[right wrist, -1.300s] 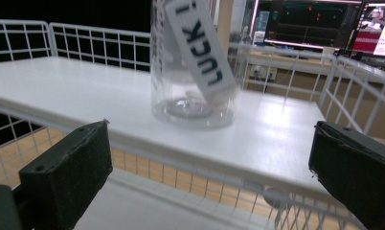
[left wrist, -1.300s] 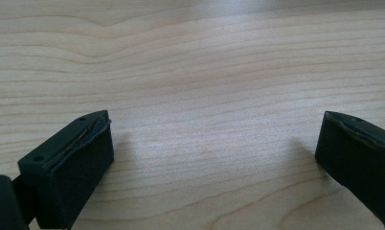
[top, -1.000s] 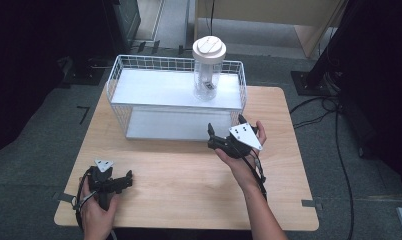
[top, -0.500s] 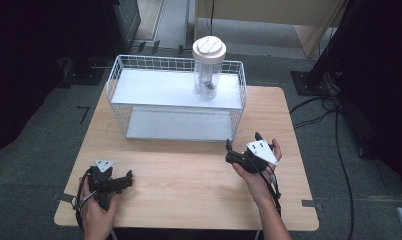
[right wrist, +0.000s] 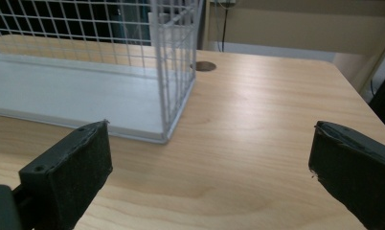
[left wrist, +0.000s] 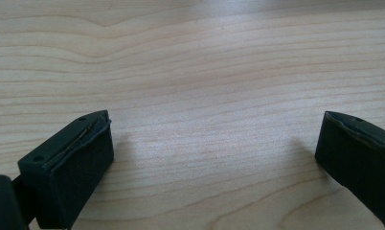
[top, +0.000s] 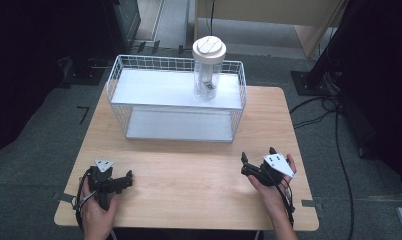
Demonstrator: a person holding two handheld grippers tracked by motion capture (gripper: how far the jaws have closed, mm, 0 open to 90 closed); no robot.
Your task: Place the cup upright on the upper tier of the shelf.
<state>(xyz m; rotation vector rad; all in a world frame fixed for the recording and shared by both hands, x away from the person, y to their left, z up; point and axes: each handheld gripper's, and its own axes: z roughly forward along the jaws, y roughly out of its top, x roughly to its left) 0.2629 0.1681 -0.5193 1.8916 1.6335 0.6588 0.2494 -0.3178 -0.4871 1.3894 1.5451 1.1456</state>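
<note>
Surface finishes, bench and fixtures

Table: pale wood, smooth, faint sheen ahead of both grippers. Wire rack: white coated metal, matt shelves. Jar: clear glossy plastic, white lid. Right gripper pads: black, matt, slightly rough.

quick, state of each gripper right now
left gripper: open, holding nothing, over the table
right gripper: open, holding nothing
</note>
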